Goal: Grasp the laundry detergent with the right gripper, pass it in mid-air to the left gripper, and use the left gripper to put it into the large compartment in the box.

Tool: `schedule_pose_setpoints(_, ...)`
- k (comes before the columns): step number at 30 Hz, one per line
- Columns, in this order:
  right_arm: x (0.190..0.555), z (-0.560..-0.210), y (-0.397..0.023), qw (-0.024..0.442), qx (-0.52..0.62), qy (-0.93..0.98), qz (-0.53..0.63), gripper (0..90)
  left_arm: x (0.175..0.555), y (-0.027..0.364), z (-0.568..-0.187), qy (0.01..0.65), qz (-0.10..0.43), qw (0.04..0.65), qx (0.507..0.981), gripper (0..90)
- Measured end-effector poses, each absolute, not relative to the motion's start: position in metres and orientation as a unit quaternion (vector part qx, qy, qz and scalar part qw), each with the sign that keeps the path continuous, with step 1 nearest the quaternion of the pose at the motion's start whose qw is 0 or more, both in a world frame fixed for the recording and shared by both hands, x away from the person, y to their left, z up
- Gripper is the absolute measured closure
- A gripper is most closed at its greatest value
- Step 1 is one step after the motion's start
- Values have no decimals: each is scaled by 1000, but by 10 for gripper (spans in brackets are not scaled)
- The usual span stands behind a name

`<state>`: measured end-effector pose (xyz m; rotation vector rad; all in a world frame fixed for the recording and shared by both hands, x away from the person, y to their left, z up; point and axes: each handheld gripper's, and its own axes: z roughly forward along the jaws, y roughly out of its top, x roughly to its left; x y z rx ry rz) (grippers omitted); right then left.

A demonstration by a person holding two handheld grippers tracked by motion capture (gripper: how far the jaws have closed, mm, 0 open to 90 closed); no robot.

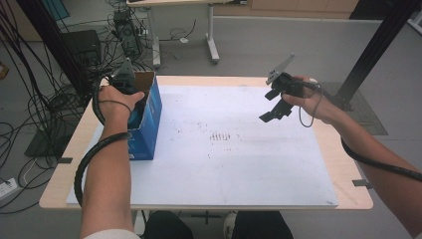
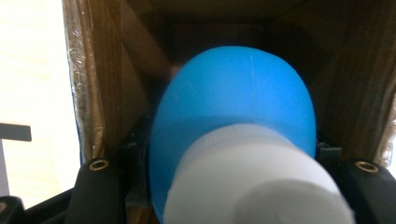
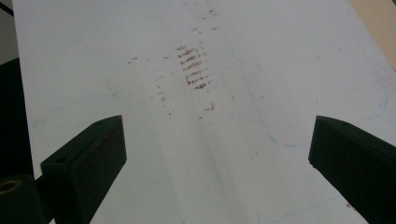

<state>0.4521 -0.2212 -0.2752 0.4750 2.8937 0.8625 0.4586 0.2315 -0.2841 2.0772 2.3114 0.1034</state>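
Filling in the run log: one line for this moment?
left gripper: shut on blue bottle, inside cardboard box | right gripper: open, above white mat

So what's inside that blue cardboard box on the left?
The left gripper reaches into the box, clamped on a blue bottle with a white cap. The bottle hides the box's bottom, so anything beneath it can't be seen.

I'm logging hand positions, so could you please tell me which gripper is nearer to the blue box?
Left. The left gripper reaches into the open top of the blue box, gripping a blue bottle; the right gripper hangs open far across the table.
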Motion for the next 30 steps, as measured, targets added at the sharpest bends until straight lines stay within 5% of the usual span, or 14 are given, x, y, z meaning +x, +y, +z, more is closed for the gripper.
schedule_pose_setpoints(30, 452, -271, -222, 47, 155, 946, 281, 40, 459, 232, -285, 744, 35, 19, 667, 361)
